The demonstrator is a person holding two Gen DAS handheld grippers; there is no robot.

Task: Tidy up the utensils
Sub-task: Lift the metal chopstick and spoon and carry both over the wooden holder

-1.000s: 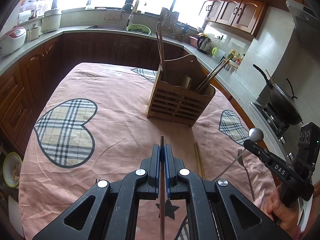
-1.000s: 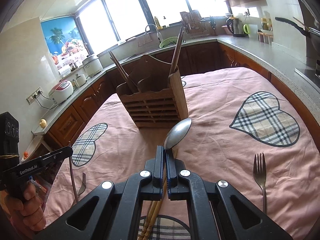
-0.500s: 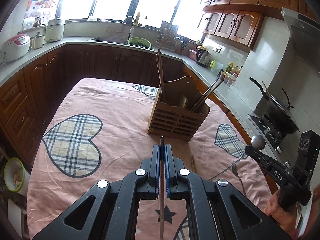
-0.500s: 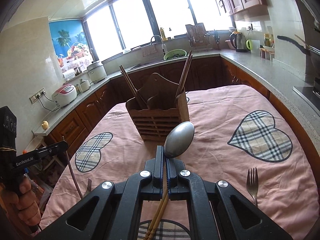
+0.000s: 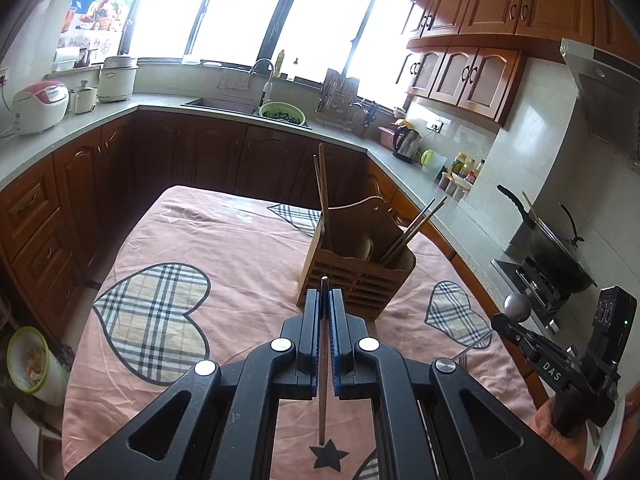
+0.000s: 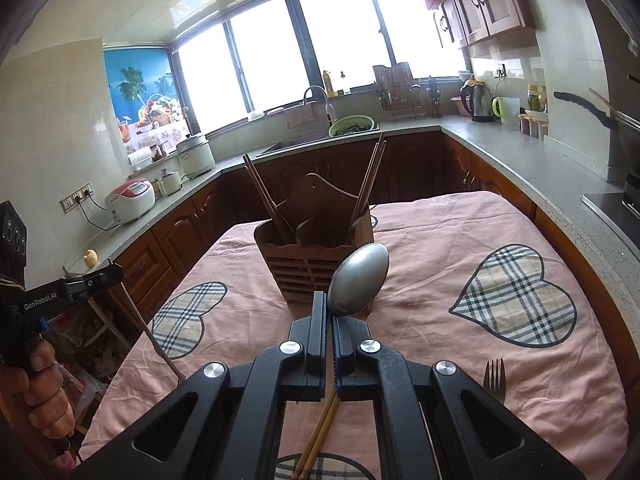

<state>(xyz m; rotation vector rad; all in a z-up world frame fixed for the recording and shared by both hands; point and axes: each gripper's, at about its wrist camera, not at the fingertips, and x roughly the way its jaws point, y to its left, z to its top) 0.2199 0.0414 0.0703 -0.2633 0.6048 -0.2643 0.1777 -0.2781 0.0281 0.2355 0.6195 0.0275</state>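
In the left wrist view my left gripper [image 5: 325, 297] is shut on a dark brown chopstick [image 5: 322, 380] that runs lengthwise between its pads, held above the table. Just beyond stands the slatted wooden utensil holder [image 5: 356, 276] with chopsticks [image 5: 416, 226] in it. My right gripper [image 6: 331, 302] is shut on the handle of a metal spoon [image 6: 360, 278], bowl up, in front of the holder [image 6: 304, 264]. Each view also shows the other gripper: the right gripper [image 5: 506, 324] with the spoon bowl [image 5: 517, 307], and the left gripper [image 6: 114, 272] with its chopstick [image 6: 154, 338].
A pink tablecloth [image 5: 224, 248] with plaid hearts covers the table. A fork [image 6: 494, 380] lies at the right and a pair of light chopsticks [image 6: 320, 432] under my right gripper. Wooden cabinets and counters [image 6: 520, 160] surround the table; a wok [image 5: 560, 256] sits at the right.
Both grippers have risen above the cloth with the chopstick and the spoon still held. The holder now sits lower in both views and more of the kitchen shows.
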